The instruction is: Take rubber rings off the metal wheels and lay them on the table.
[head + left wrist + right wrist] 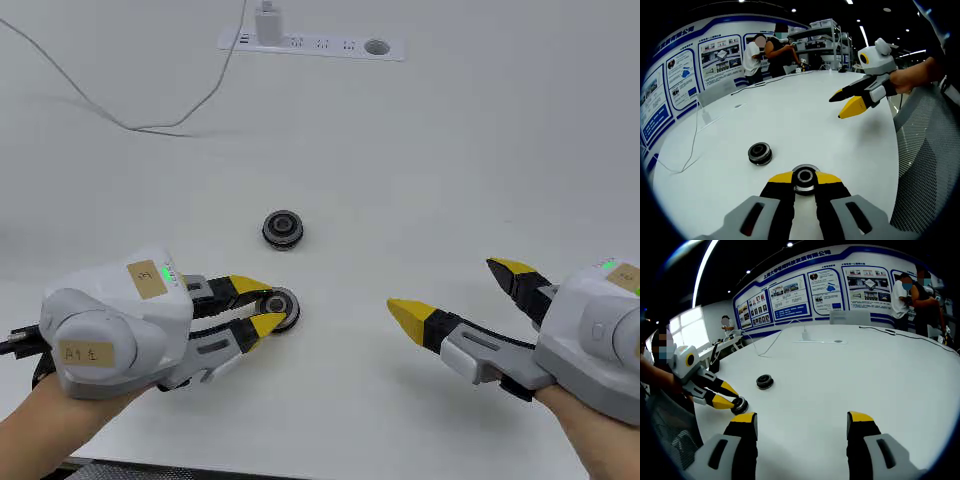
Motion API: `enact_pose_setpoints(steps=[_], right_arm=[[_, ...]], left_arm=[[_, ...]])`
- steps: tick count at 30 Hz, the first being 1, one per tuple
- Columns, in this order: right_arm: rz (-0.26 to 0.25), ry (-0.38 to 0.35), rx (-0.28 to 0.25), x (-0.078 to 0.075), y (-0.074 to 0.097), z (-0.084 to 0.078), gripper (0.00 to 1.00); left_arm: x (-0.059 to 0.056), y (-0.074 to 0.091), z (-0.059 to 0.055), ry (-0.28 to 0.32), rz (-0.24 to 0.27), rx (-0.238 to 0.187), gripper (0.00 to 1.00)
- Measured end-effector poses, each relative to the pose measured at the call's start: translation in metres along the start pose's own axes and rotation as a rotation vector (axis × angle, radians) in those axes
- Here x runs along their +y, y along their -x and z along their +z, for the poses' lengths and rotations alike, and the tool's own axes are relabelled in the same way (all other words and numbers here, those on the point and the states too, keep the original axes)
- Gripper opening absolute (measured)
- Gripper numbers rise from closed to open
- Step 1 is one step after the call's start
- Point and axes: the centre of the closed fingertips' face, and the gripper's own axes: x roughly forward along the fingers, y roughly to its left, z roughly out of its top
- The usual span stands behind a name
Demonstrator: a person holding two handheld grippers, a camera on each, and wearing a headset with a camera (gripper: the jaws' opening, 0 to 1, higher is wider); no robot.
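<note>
On the white tabletop (420,180) just in front of you, the near wheel (281,308) sat between the yellow tips of your left tool (265,304). That tool was drawn in narrow and closed on the wheel, one tip at each side. A dark ring (294,310) was around this wheel. In the left gripper view the wheel showed right at the tips, with its flat face and pale hub turned up. The far wheel (283,229) lay flat a little beyond, apart from both tools and also dark around its rim. Your right tool (450,287) was spread wide with nothing between its tips. It was off to the right, well apart from both wheels, with its tips pointing left toward them. At the far edge lay a power strip (312,44) with a white plug (268,20) in it. A grey cable (120,118) curved across the tabletop to the left
</note>
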Motion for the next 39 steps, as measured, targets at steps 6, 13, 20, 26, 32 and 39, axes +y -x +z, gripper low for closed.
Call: enact_pose_setpoints(steps=[6,13,20,26,32,39], right_arm=[[0.003,-0.008,0.000,0.001,-0.001,0.000,0.73],[0.012,-0.012,0.000,0.004,-0.003,0.001,0.73],[0.054,-0.011,-0.009,0.019,-0.008,0.009,0.73],[0.177,-0.095,-0.007,0.046,-0.014,0.016,0.62],[0.280,-0.160,0.009,0.070,-0.023,0.019,0.51],[0.380,-0.196,0.049,0.098,-0.031,0.016,0.47]], left_arm=[[-0.003,0.000,0.001,0.008,-0.020,0.005,0.14],[-0.003,-0.001,-0.001,0.016,-0.048,0.020,0.14],[-0.005,-0.001,0.000,-0.066,-0.078,0.049,0.14],[-0.004,-0.001,-0.001,-0.095,-0.081,0.057,0.13],[-0.004,-0.002,-0.001,-0.114,-0.087,0.063,0.13],[-0.005,-0.001,0.000,-0.124,-0.101,0.062,0.13]])
